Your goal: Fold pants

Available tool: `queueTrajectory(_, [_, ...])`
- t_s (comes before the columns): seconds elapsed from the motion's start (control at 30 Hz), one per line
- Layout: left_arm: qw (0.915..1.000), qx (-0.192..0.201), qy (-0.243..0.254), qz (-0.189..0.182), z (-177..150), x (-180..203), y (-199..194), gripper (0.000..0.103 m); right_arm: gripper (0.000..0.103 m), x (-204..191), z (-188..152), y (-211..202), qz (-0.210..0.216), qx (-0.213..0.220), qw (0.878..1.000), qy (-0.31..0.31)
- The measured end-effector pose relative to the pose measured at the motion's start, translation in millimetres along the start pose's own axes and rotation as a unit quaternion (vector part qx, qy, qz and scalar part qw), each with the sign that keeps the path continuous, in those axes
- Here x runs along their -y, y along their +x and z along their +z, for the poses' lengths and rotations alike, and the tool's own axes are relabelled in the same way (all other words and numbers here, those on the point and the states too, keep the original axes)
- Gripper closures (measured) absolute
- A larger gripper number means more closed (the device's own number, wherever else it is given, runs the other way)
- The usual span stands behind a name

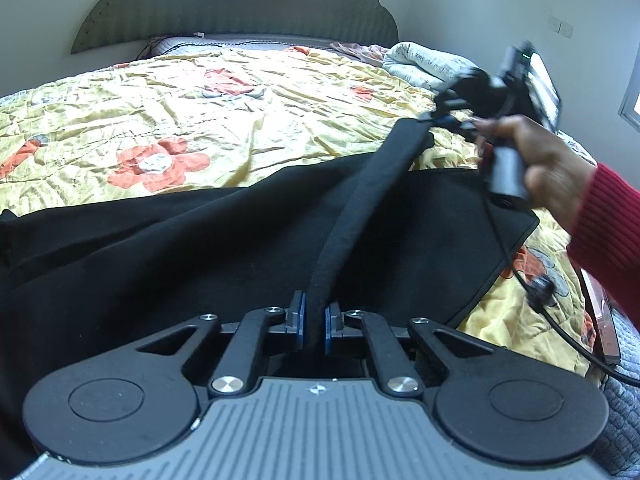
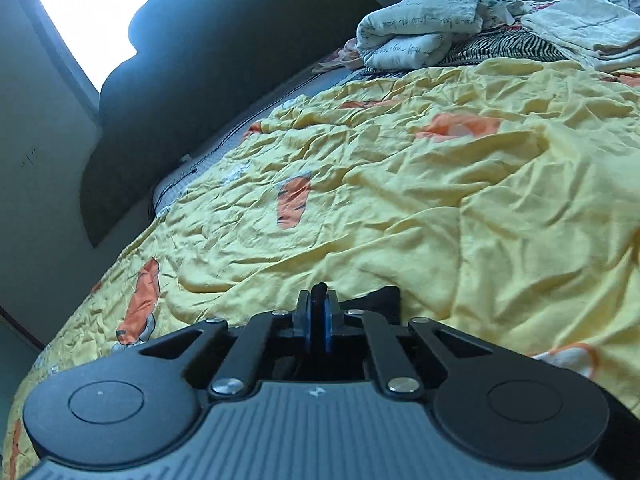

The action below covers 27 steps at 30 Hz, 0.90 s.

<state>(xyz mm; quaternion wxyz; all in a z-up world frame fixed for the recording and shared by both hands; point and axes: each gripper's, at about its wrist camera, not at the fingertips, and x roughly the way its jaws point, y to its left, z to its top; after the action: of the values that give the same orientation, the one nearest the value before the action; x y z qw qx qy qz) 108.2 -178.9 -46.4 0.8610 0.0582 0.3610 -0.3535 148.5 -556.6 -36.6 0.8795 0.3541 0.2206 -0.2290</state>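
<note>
The left hand-held gripper (image 1: 314, 322) is clamped down on a thick rolled edge of the black pants (image 1: 200, 248), with the blue pads (image 1: 301, 320) pressing the fabric from both sides. That rolled band runs up and away from the jaws in a taut line, straight to the right hand-held gripper (image 1: 430, 118), which has pinched its far end. In the right wrist view the right hand-held gripper (image 2: 320, 320) has its jaws nearly together, with a thin strip of black fabric poking up between the pads, so it's closed on the pants too.

The rest of the pants lie spread across the near part of the bed (image 1: 280, 92), black cloth over a crumpled yellow bedspread with orange flowers. One corner of the pants reaches out toward the right, close to the bed's edge.

A person's hand (image 1: 548, 168) in a red ribbed sleeve (image 1: 612, 220) grips the handle of the right tool, held up above the pants. A black cable (image 1: 560, 320) droops from it down past the bed's side.

Further back there's a folded white blanket with writing on it (image 2: 420, 28), lying near a scalloped headboard (image 1: 240, 0). A pile of pale folded laundry (image 2: 588, 28) sits beside it on a zebra-striped cloth (image 2: 508, 48). A bright window (image 2: 92, 12) shows behind the headboard in the right wrist view.
</note>
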Motion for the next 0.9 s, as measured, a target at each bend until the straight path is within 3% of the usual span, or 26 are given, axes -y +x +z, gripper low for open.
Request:
queueTrajectory(0.17, [1.0,0.006,0.001,0.004,-1.2,1.7,-4.3,0.096,0.097,19.8,-0.9,-25.0,0.002,0.013,1.0,0.004])
queueTrajectory(0.53, [0.999,0.018,0.029,-0.028,-3.3,4.2,-21.8,0.096,0.097,57.4,-7.8,-97.5,-0.004,0.062,0.998,0.011])
queueTrajectory(0.77, [0.9972,0.023,0.062,-0.033,-8.3,12.0,-27.4,0.096,0.097,92.3,-23.3,-110.1,-0.026,0.04,0.998,0.031])
queueTrajectory(0.9, [0.9969,0.026,0.065,-0.037,-7.6,11.5,-31.8,0.096,0.097,95.2,-30.3,-120.1,-0.031,0.049,0.998,0.028])
